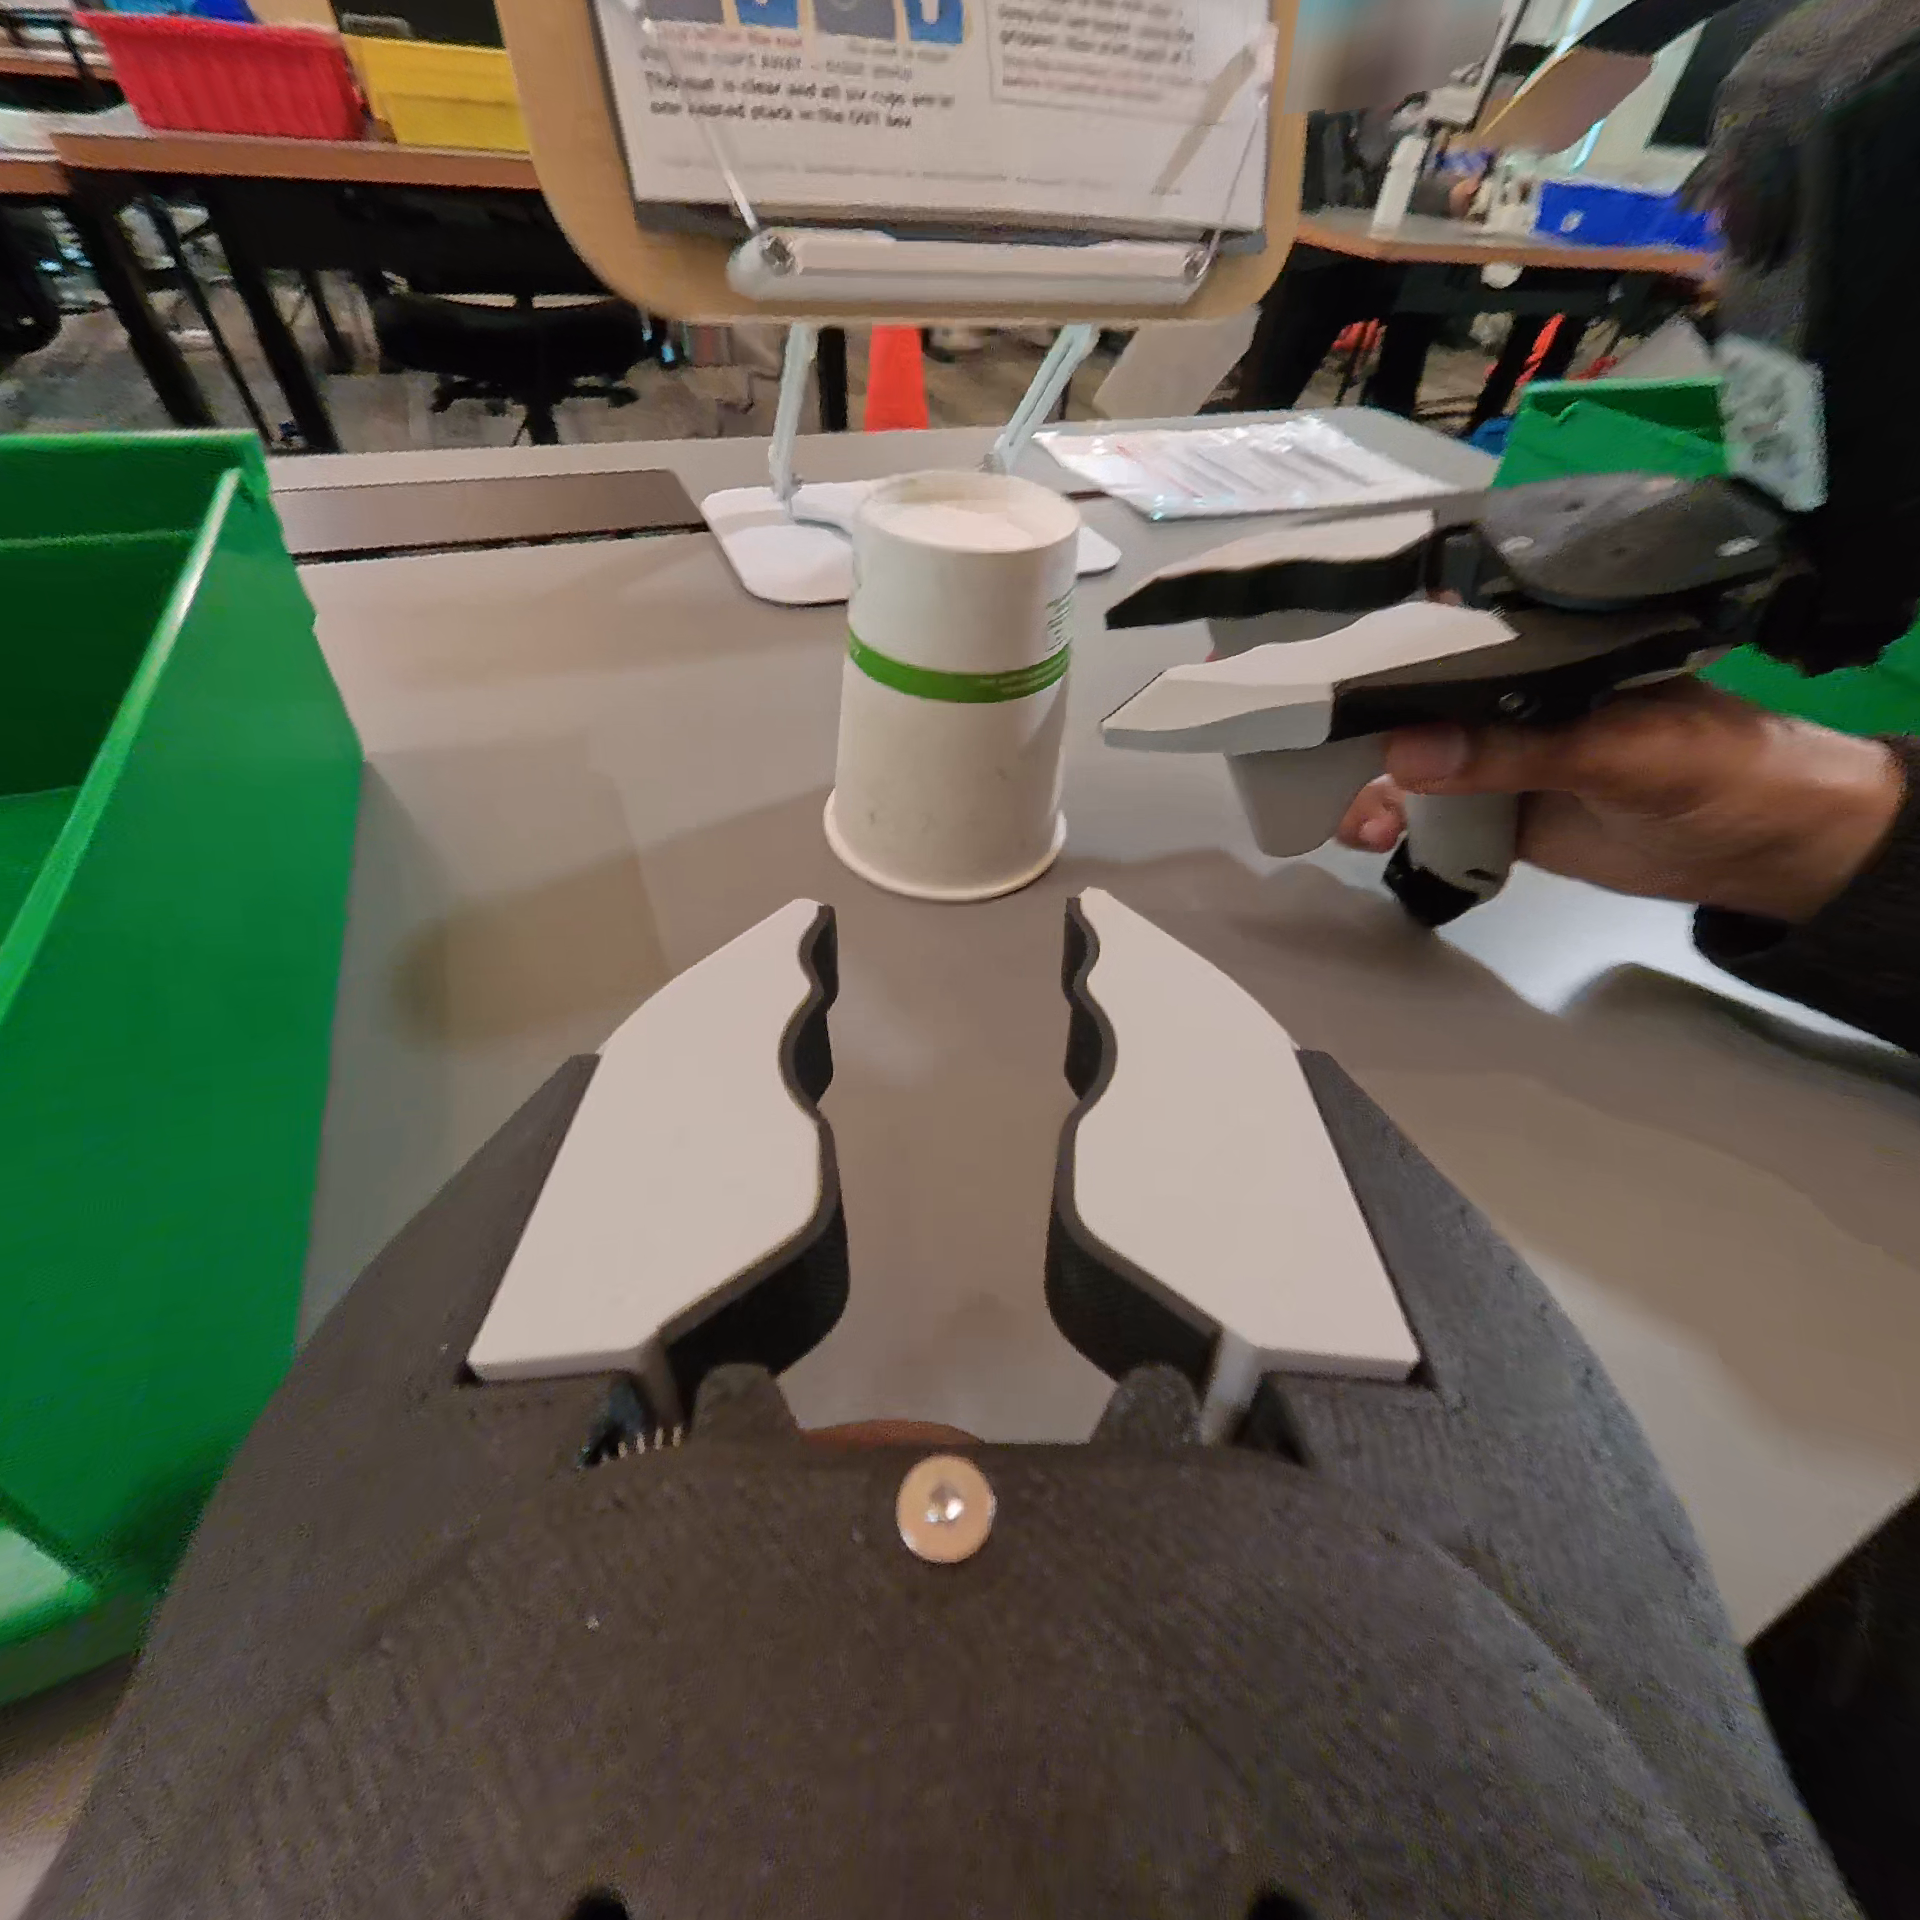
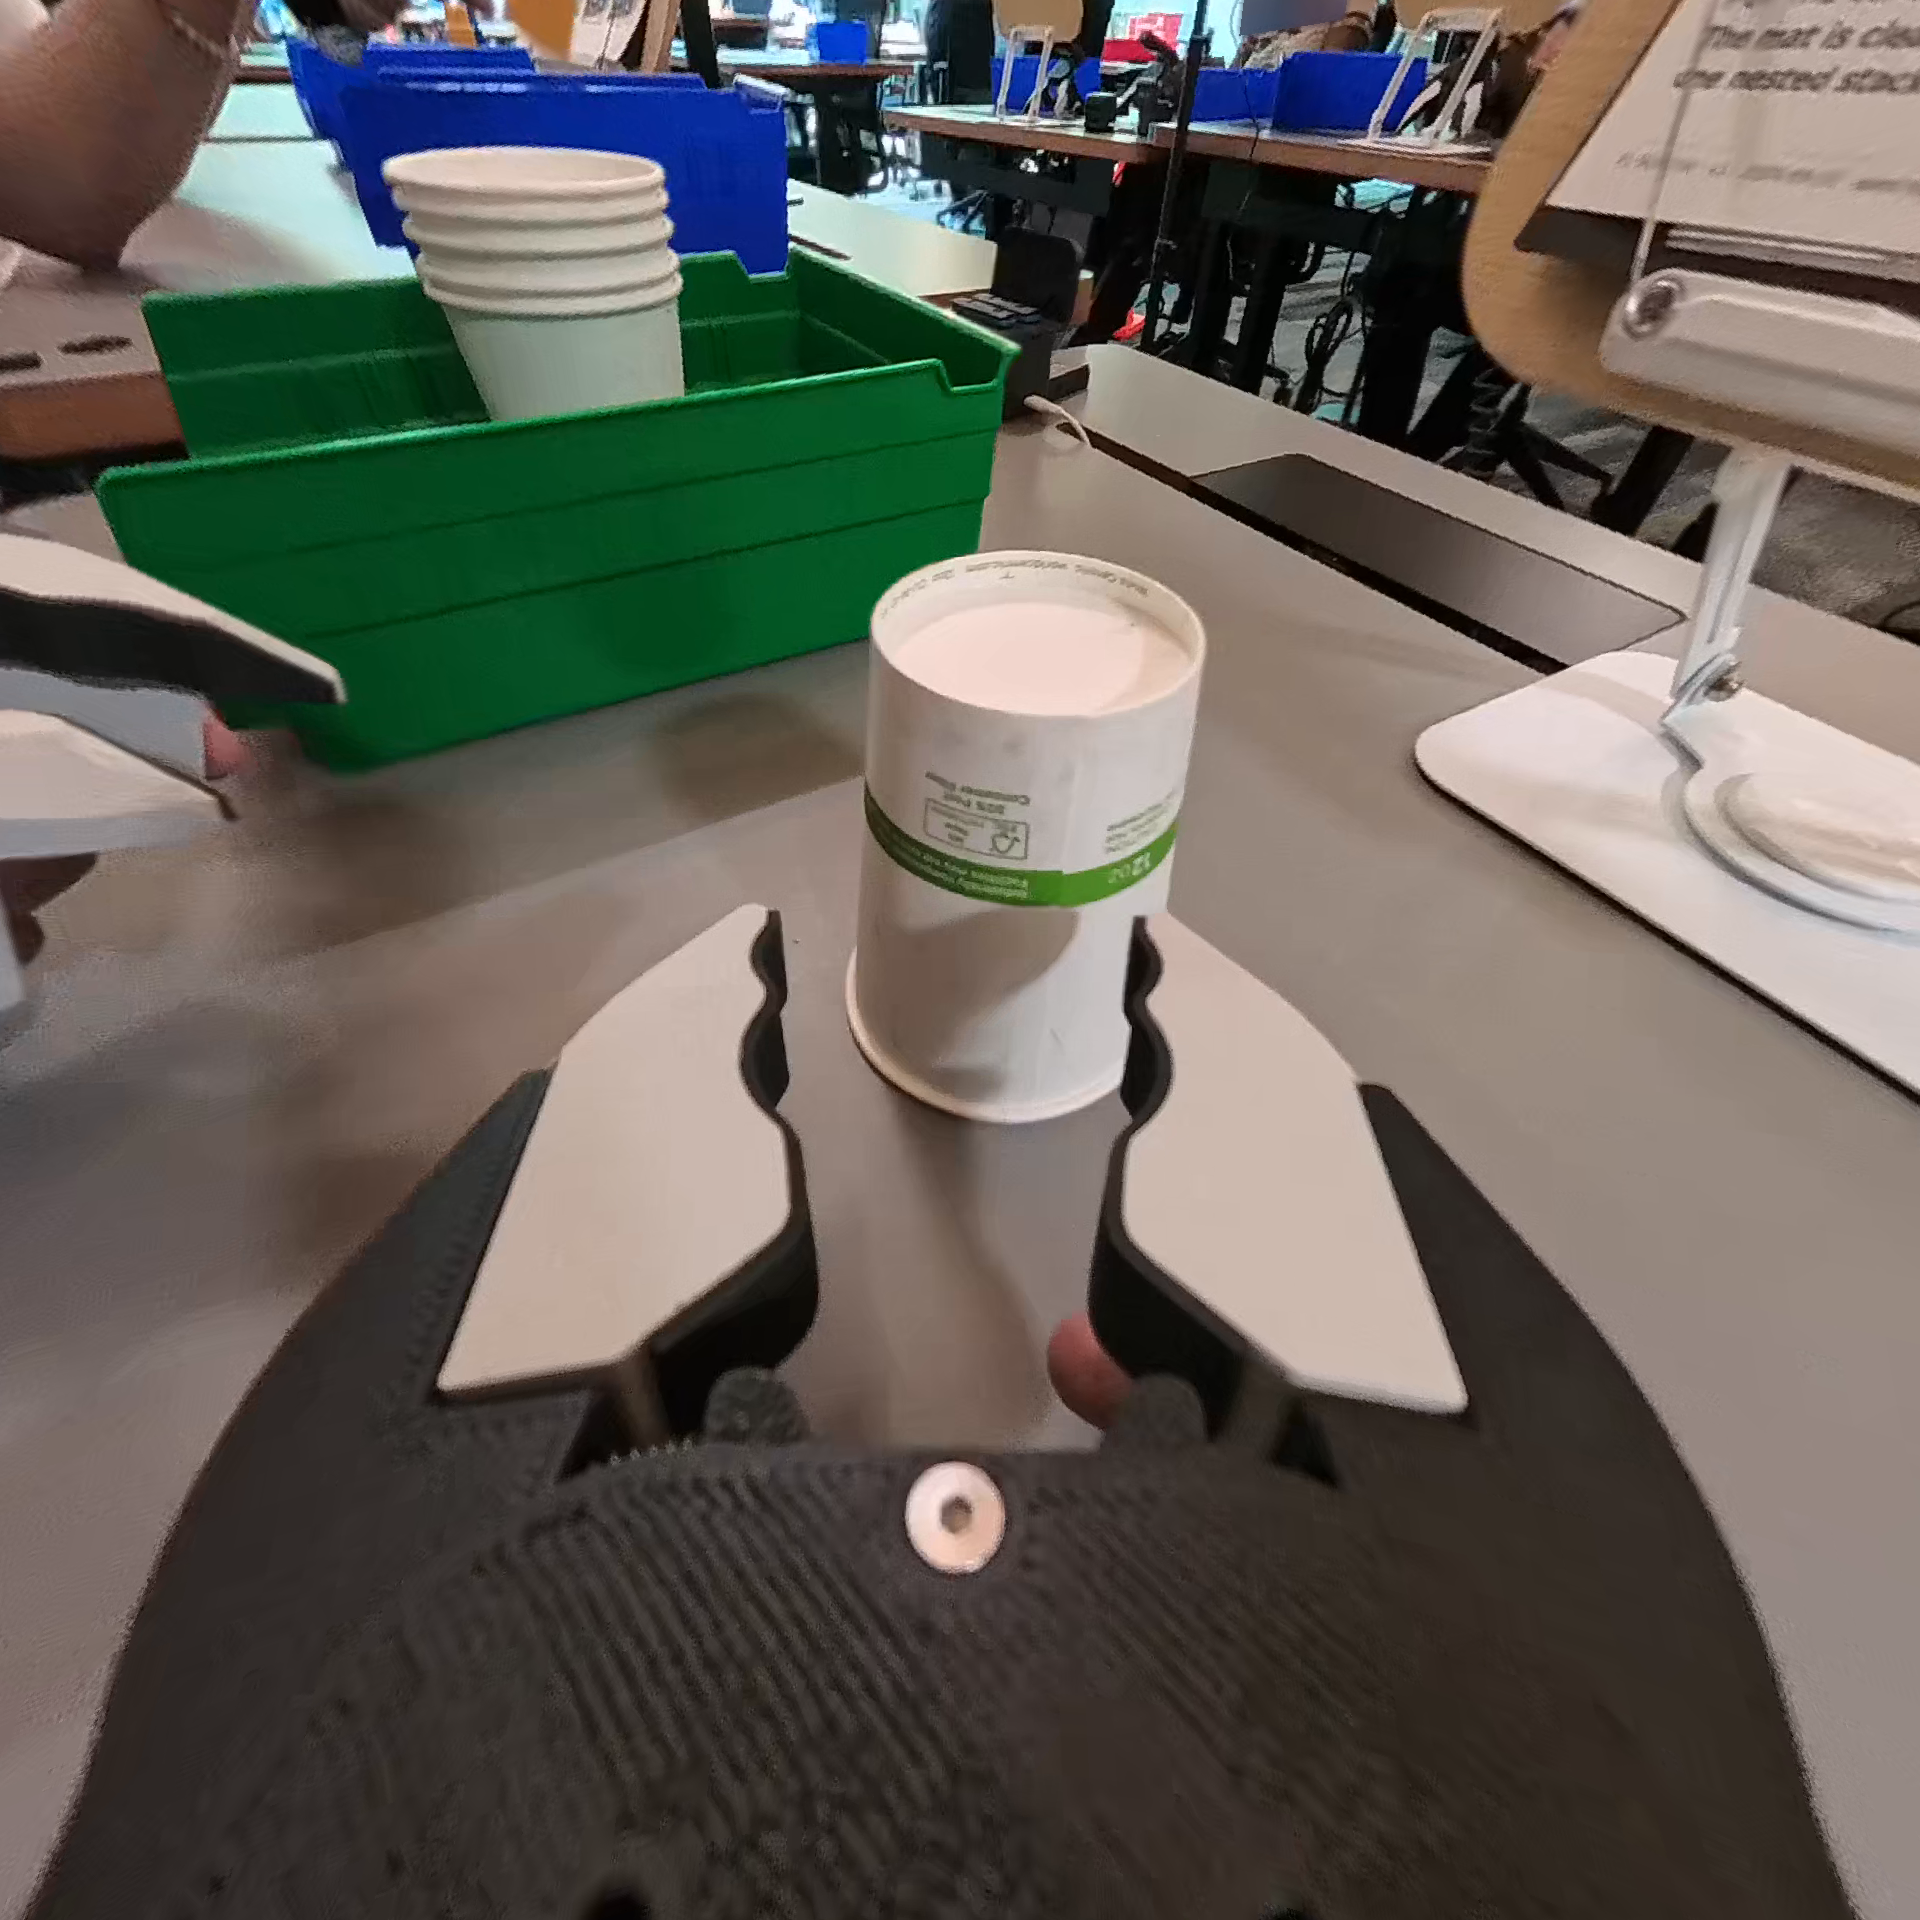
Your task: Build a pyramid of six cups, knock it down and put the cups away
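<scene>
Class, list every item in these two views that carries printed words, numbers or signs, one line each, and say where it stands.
Upturned paper cup, between the bins: print on its green band and base rim; not transcribed.
Instruction sheet on the wooden stand behind the cup: printed lines, partly blurred; not transcribed.
Clear packet beside the stand: too blurred to read.
Stacked cups in the green bin: no writing visible.
</scene>
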